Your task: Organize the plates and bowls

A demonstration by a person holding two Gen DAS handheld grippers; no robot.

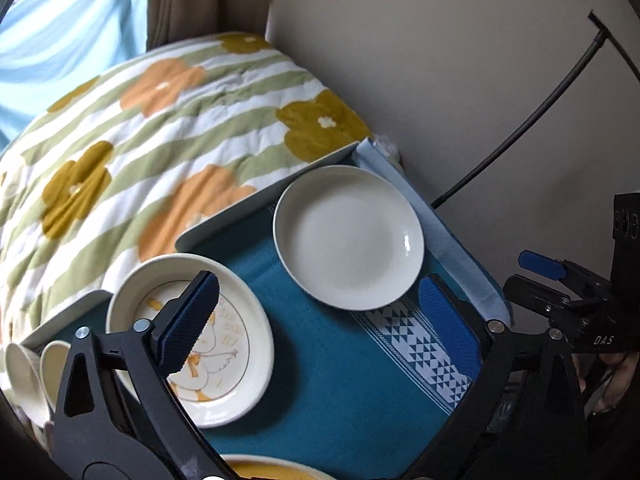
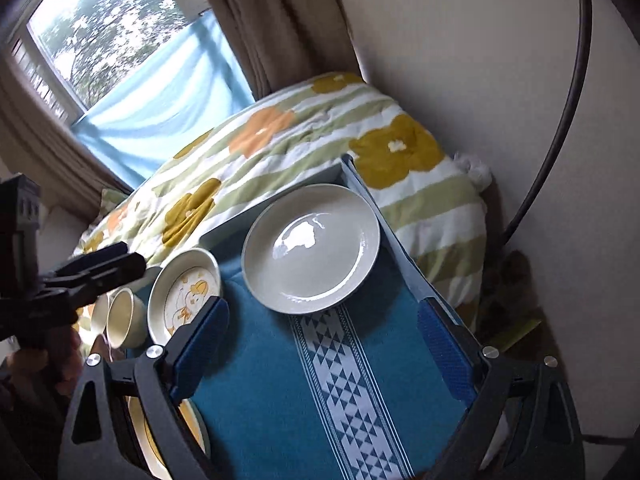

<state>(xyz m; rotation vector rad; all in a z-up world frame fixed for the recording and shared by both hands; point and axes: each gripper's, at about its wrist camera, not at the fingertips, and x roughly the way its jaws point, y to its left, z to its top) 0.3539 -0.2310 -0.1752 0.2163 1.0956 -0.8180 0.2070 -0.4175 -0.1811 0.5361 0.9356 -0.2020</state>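
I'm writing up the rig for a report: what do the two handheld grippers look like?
Both are matte black plastic frames with silver bolt heads at the pivots. The left gripper and right gripper each carry two fingers faced with textured blue pads. White lettering "DAS" marks the right one's body.

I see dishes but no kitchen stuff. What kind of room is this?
Most likely a bedroom. A flowered quilt lies spread as if on a bed right beside the low table with the white plate, and a curtained window sits behind it. No sink or stove shows.
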